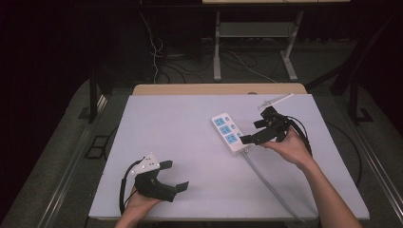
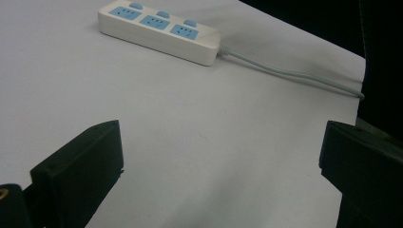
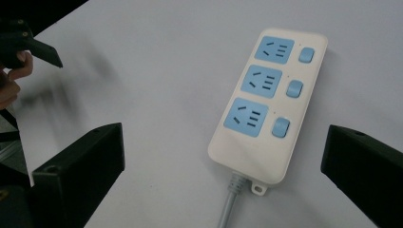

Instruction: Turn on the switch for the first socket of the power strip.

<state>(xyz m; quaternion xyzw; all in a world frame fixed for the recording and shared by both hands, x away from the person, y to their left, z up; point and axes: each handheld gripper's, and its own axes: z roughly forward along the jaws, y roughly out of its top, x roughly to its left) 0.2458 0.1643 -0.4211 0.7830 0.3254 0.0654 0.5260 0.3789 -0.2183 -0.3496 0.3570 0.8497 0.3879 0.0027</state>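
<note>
A white three-socket power strip with blue faces lies right of centre on the pale grey worktop, its grey cable trailing toward the near edge. The right gripper hovers over it, fingers spread wide. Near the front-left, the left gripper holds nothing, fingers spread too.

1. The power strip lies at about 2 o'clock from the centre of the table; it is the main obstacle there.
2. Its grey cable runs off toward 5 o'clock, crossing the right side.
3. A small syringe sits at the far edge, 1 o'clock.
4. From 7 through 12 o'clock the surface is bare, open for passage.
</note>
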